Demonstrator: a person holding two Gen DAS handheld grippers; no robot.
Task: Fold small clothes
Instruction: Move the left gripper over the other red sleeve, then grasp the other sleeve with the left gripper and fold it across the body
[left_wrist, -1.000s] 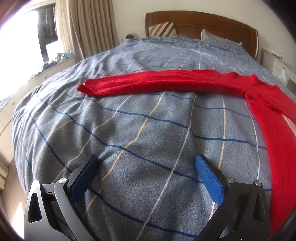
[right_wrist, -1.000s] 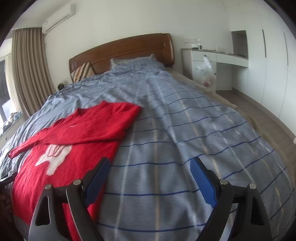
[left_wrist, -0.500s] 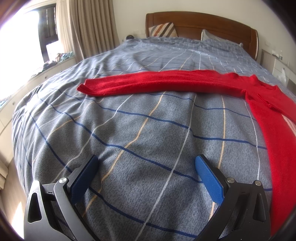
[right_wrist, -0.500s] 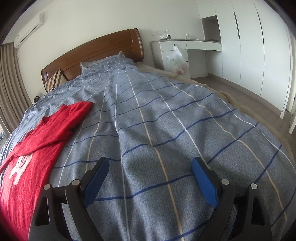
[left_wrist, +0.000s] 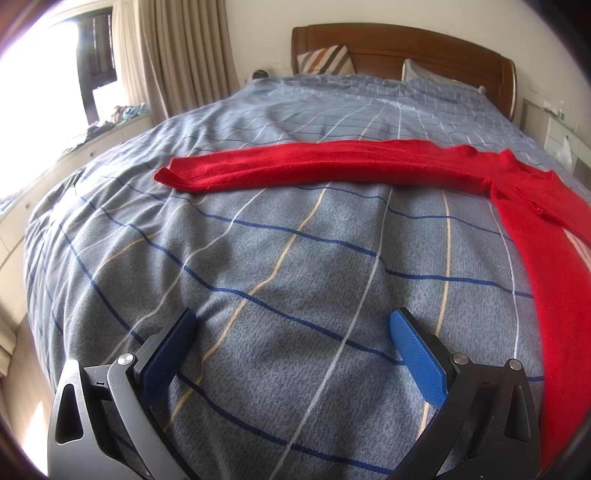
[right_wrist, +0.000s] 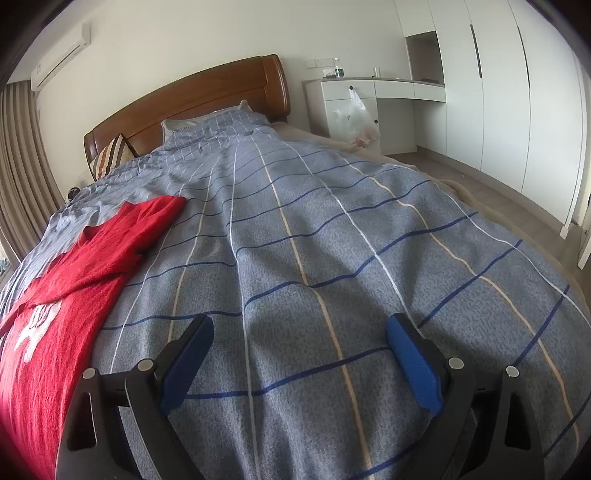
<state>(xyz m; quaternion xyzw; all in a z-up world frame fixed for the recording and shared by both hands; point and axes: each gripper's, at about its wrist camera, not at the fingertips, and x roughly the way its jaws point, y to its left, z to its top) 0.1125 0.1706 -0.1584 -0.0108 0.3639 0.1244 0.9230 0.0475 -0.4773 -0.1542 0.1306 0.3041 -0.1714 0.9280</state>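
A red sweater (left_wrist: 535, 229) lies flat on the grey checked bedspread (left_wrist: 295, 258). Its left sleeve (left_wrist: 295, 168) stretches out straight to the left in the left wrist view. In the right wrist view the sweater (right_wrist: 66, 295) lies at the far left, with a white print on its front and the right sleeve folded across the body. My left gripper (left_wrist: 291, 332) is open and empty above bare bedspread, near of the outstretched sleeve. My right gripper (right_wrist: 299, 339) is open and empty above bare bedspread (right_wrist: 332, 240), to the right of the sweater.
A wooden headboard (left_wrist: 399, 44) and pillows (left_wrist: 325, 61) stand at the far end of the bed. Curtains (left_wrist: 177, 55) and a bright window are on the left. A white desk with a hanging plastic bag (right_wrist: 354, 118) and tall white wardrobes (right_wrist: 498, 92) stand on the right.
My right gripper has swung to the right, so the sweater has slid to the left edge of its view. My left gripper has not moved.
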